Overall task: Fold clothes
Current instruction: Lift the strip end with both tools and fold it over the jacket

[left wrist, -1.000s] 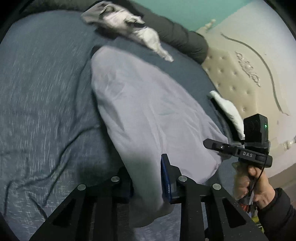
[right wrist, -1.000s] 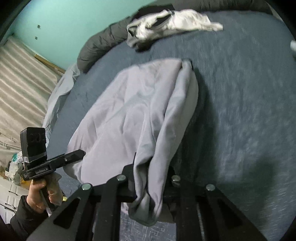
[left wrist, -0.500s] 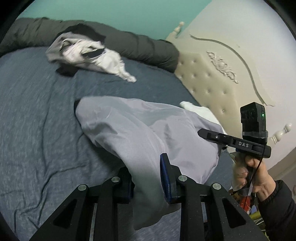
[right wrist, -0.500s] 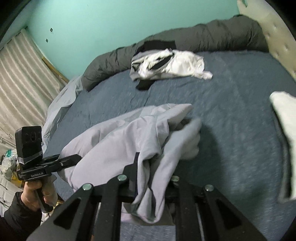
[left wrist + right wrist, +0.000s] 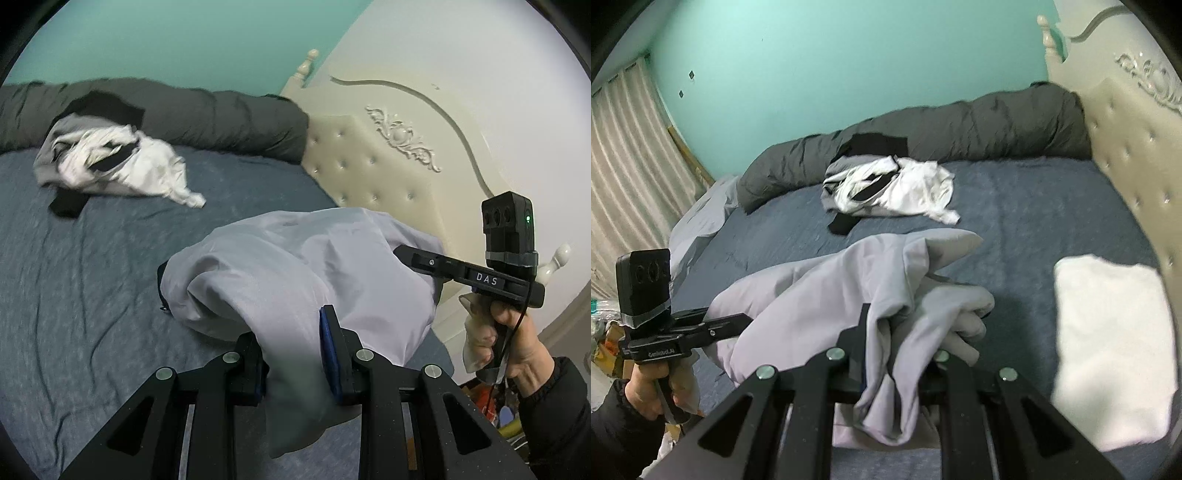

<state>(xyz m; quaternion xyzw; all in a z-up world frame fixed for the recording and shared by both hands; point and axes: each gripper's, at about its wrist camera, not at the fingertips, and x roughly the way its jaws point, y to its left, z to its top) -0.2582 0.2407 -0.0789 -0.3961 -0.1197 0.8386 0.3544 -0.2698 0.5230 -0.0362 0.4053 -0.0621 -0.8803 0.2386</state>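
Observation:
A pale lilac-grey garment (image 5: 295,266) hangs bunched between my two grippers above the dark blue bed; it also shows in the right wrist view (image 5: 820,295). My left gripper (image 5: 295,354) is shut on one edge of it, cloth drooping below the blue pads. My right gripper (image 5: 894,354) is shut on another edge, folds hanging between the fingers. The right gripper shows from the side in the left wrist view (image 5: 424,260), the left one in the right wrist view (image 5: 731,325).
A pile of white, grey and black clothes (image 5: 110,166) (image 5: 890,188) lies far on the bed (image 5: 74,295). A dark grey rolled duvet (image 5: 960,122) runs along the teal wall. A folded white item (image 5: 1108,343) lies by the cream headboard (image 5: 388,155).
Both grippers have lifted and tilted up, raising the lilac garment off the bed and gathering it toward me; the wall and headboard have come into view.

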